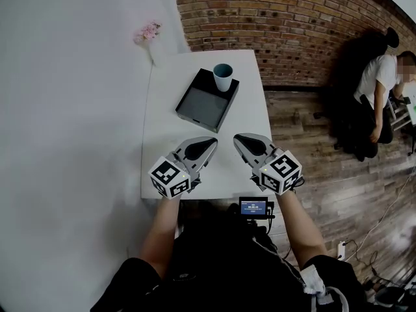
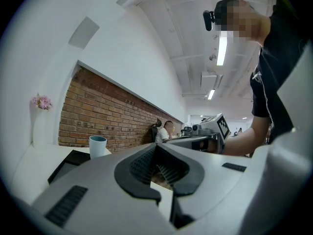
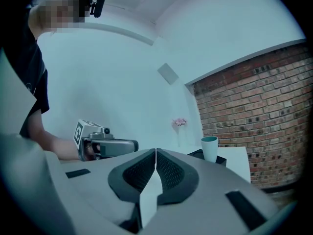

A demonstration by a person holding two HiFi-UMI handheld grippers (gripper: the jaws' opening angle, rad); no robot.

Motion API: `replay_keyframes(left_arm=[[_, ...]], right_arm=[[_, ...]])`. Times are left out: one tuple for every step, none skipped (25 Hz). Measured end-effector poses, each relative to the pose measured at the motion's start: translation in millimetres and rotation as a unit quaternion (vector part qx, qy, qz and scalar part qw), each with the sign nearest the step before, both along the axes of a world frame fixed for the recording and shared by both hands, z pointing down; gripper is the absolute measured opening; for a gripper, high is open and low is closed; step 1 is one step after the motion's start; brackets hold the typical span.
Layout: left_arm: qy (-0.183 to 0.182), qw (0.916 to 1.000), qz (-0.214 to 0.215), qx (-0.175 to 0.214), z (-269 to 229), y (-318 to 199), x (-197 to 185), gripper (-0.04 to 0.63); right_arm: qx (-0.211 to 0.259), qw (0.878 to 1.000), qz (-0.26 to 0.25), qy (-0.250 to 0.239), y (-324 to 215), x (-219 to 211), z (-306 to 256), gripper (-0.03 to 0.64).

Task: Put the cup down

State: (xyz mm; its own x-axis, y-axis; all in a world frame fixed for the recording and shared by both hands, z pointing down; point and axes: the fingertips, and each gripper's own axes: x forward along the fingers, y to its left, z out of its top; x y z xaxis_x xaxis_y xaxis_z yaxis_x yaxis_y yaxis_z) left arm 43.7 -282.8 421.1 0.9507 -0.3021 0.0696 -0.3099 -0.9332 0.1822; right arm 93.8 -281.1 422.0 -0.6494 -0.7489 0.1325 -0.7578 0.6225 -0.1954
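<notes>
A pale blue-green cup stands upright on the far right corner of a black tray on the white table. My left gripper and right gripper hover side by side over the table's near part, well short of the tray, both shut and empty. In the left gripper view the cup is ahead to the left, beyond my shut jaws. The right gripper view has the cup ahead to the right, with the left gripper off to the left.
A small vase of pink flowers stands at the table's far left corner by the white wall. A brick wall runs behind the table. A person sits far right on the wooden floor area. A small screen sits near my waist.
</notes>
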Motion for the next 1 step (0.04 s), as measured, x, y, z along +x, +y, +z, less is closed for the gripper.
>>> replay_keyframes(left_arm=[[0.0,1.0,0.001,0.0,0.1,-0.1,0.3,0.008]], right_arm=[[0.0,1.0,0.0,0.0,-0.1,0.0,0.1,0.018]])
